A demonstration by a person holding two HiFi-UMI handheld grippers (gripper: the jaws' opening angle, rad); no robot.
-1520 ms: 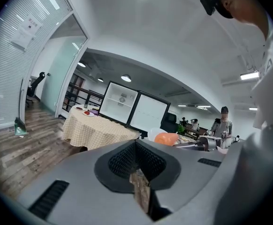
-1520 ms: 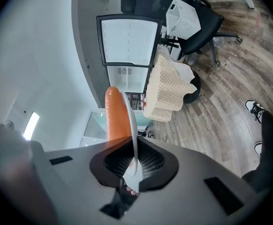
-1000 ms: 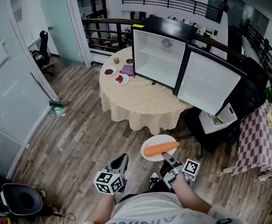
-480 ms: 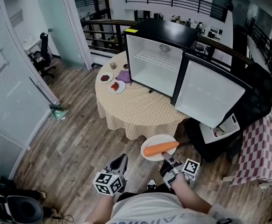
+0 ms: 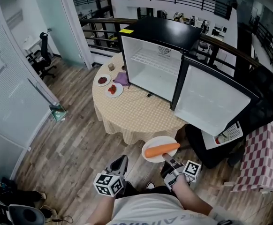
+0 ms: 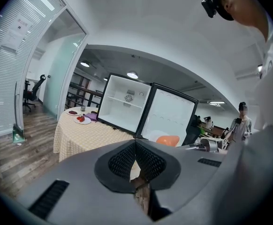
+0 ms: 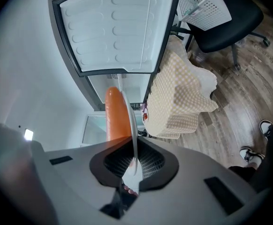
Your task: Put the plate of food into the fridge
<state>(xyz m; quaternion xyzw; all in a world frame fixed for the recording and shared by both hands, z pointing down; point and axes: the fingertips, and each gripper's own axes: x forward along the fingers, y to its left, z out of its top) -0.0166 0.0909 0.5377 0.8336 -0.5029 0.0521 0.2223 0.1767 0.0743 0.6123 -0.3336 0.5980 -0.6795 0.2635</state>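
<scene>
Plate (image 5: pixel 159 140) with carrot (image 5: pixel 161 149) pinched in right tongs (image 5: pixel 166 157); left tongs (image 5: pixel 122 159) pressed together; open fridge (image 5: pixel 155 64) on table (image 5: pixel 136 109), 2 dishes (image 5: pixel 114 90) beside.

Materials and finishes. Plate (image 5: pixel 157 139): smooth white, lightly glossy, thin at the rim. Carrot (image 5: pixel 161 149): smooth orange skin with a dull sheen. Fridge (image 5: pixel 160 29): black casing with a satin top; interior walls smooth white plastic. Door liner (image 5: pixel 211 100): white moulded plastic with shallow ribs, semi-gloss. Bench (image 5: pixel 132 109): covered in a soft checked woven cloth, matt, hanging in folds at the edge. Floor (image 5: pixel 66 144): wood-look planks, grained, low sheen. Left gripper (image 6: pixel 136 158) and right gripper (image 7: pixel 134 161): matt grey plastic bodies; pads (image 7: pixel 150 163) black with a fine ribbed grid, rubbery in look. Partition (image 5: pixel 14 78): frosted glass, matt.
</scene>
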